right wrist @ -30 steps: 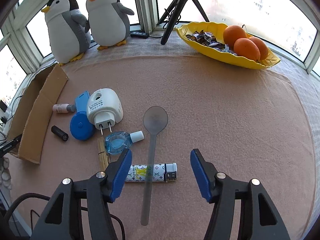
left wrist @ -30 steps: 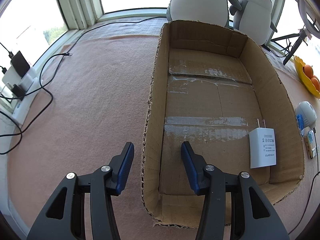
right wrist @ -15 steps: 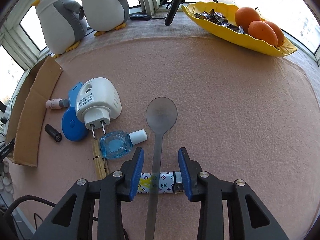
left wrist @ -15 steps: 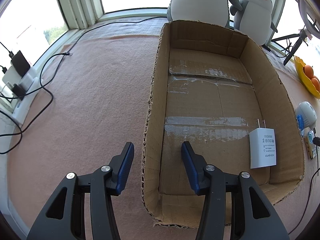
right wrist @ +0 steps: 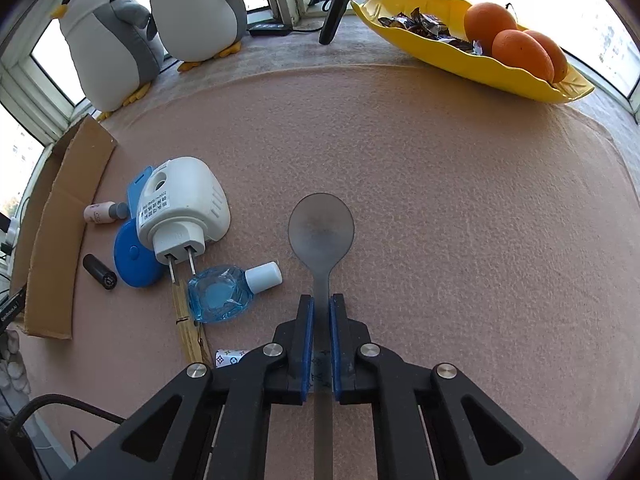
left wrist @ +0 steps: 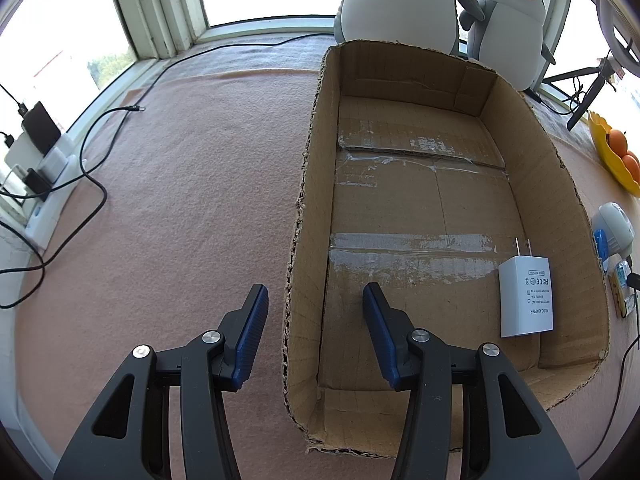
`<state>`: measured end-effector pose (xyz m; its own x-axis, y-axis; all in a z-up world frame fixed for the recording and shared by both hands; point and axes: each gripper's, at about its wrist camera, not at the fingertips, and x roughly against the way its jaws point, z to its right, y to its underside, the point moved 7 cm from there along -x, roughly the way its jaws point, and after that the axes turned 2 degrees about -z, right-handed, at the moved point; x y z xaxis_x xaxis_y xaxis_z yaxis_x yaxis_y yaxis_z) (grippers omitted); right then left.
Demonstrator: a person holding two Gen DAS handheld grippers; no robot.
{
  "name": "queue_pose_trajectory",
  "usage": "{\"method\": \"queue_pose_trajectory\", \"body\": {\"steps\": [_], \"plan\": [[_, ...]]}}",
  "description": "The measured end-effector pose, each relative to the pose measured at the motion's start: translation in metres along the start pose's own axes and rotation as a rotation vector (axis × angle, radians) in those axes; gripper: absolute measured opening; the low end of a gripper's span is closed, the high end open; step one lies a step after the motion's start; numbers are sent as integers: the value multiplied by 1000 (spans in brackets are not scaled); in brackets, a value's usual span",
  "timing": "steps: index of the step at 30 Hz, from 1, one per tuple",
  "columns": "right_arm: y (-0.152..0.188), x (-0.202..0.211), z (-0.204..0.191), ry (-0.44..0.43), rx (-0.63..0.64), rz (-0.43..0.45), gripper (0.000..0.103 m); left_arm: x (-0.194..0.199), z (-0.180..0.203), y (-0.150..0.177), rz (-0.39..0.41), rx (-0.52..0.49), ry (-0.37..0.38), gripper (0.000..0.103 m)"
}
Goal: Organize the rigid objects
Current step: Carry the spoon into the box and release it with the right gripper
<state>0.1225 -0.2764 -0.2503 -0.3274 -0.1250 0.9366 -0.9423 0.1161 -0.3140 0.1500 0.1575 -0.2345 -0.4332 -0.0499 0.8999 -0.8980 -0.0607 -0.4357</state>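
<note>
A grey translucent spoon (right wrist: 321,230) lies on the pink felt, bowl pointing away from me. My right gripper (right wrist: 322,308) is shut on its handle just below the bowl, both blue pads pressed against it. In the left wrist view, an open cardboard box (left wrist: 520,168) holds a white power adapter (left wrist: 526,296) near its right wall. My left gripper (left wrist: 314,304) stands open and straddles the box's left wall, one finger outside and one inside, with a gap on each side.
Left of the spoon lie a white plug-in device (right wrist: 184,204), a blue bottle (right wrist: 218,292), a blue disc (right wrist: 130,256), a black cylinder (right wrist: 99,272) and wooden sticks (right wrist: 188,328). A yellow fruit tray (right wrist: 460,60) and plush penguins (right wrist: 108,48) stand behind. Cables (left wrist: 92,184) cross the left side.
My right gripper has sunk toward the felt and its jaws have closed from wide apart onto the spoon's handle. The left gripper and the box look the same.
</note>
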Motion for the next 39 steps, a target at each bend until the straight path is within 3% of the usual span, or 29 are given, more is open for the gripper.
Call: {"method": "queue_pose_trajectory", "body": {"steps": [10,16,39], "plan": [[-2,24,-4,-1,-13,68,7,0,-1,0,1,1,1,49],[-16,54,-29,-19,28,130,7,1,-2,0,1,2,3,49],[-51,79,-230,-188,286,242,7,0,-1,-1,1,7,10,49]]}}
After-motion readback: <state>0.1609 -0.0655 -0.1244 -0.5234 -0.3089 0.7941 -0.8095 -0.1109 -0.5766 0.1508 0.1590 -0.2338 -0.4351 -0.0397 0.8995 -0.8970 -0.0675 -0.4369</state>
